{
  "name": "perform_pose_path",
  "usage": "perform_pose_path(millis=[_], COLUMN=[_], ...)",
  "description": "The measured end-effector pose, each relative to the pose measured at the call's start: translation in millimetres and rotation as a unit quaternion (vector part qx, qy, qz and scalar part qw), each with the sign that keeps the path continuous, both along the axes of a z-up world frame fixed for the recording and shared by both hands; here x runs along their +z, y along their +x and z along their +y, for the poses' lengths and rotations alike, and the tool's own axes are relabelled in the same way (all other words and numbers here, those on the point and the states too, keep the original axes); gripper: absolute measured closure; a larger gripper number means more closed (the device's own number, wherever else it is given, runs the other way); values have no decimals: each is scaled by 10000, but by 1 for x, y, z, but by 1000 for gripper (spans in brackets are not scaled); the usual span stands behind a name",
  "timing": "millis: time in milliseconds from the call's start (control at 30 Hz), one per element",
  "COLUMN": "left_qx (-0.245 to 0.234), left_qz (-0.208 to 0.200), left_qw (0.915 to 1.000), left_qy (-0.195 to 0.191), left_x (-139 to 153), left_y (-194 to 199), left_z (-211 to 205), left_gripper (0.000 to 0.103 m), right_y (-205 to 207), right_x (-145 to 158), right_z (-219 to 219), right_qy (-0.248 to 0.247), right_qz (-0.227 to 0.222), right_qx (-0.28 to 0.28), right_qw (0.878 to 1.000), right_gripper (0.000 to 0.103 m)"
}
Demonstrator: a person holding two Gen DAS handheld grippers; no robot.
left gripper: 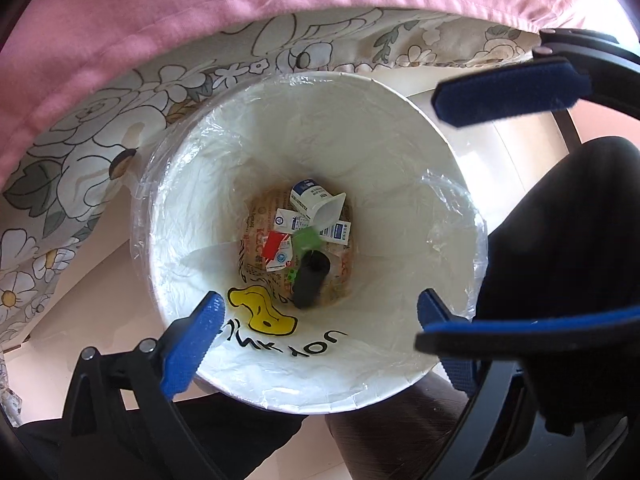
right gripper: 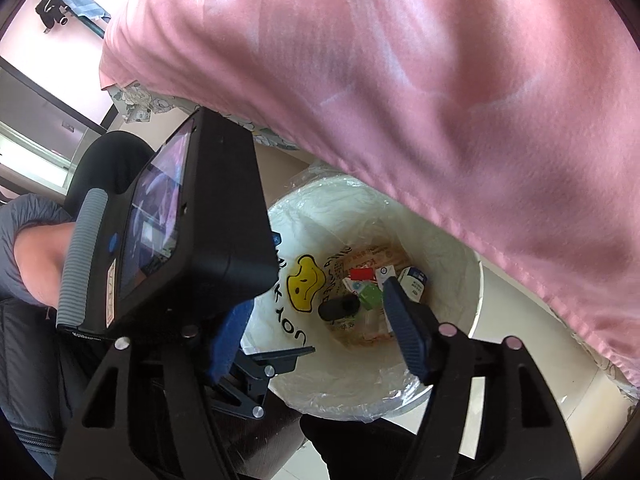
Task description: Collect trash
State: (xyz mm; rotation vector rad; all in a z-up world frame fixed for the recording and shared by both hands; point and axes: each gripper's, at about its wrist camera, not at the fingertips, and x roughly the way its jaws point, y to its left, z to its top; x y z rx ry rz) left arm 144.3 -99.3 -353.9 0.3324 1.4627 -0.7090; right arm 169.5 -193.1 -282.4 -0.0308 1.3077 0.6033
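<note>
I look straight down into a white trash bin (left gripper: pixel 400 132) lined with a clear bag and a white bag printed with a yellow duck (left gripper: pixel 262 312). At its bottom lie a white yoghurt cup (left gripper: pixel 326 212), small cartons (left gripper: pixel 280 256), a green scrap (left gripper: pixel 306 240) and a black cylinder (left gripper: pixel 310 280). My left gripper (left gripper: pixel 324 344) hangs open over the bin's mouth, nothing between its blue pads. My right gripper (right gripper: pixel 320 336) is open too, above the same bin (right gripper: pixel 448 264), with the black cylinder (right gripper: pixel 338 307) and green scrap (right gripper: pixel 369 296) far below it. One right finger (left gripper: pixel 508 92) crosses the left wrist view.
A pink sheet (left gripper: pixel 200 20) over floral bedding (left gripper: pixel 100 140) overhangs the bin's far side. Pale floor tiles (left gripper: pixel 504 144) surround the bin. A dark trouser leg (left gripper: pixel 560 240) stands close on the right. The left gripper's black housing (right gripper: pixel 192 220) fills the left of the right wrist view.
</note>
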Motion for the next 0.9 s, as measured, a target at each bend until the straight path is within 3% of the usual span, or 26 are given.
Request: perform_pose_path(millis=[233,533,900], left_qx=[-58,-24,91], left_qz=[84,29,-178], left_qw=[9999,9999,9997], left_qy=[17,94,157], left_x=[1,-2,20], left_y=[-1,2,4], left_z=[-6,-11,-8], left_gripper=[4,4,4], right_y=[-2,-5,-13], right_x=[-1,0,16], right_z=[-1,-6,-11], right_qy=[-17,-37,-60], right_qz=[2,-9,-234], right_qx=[-4,-94,-253], right_qw=[10000,9999,9994], right_gripper=[17,15,8])
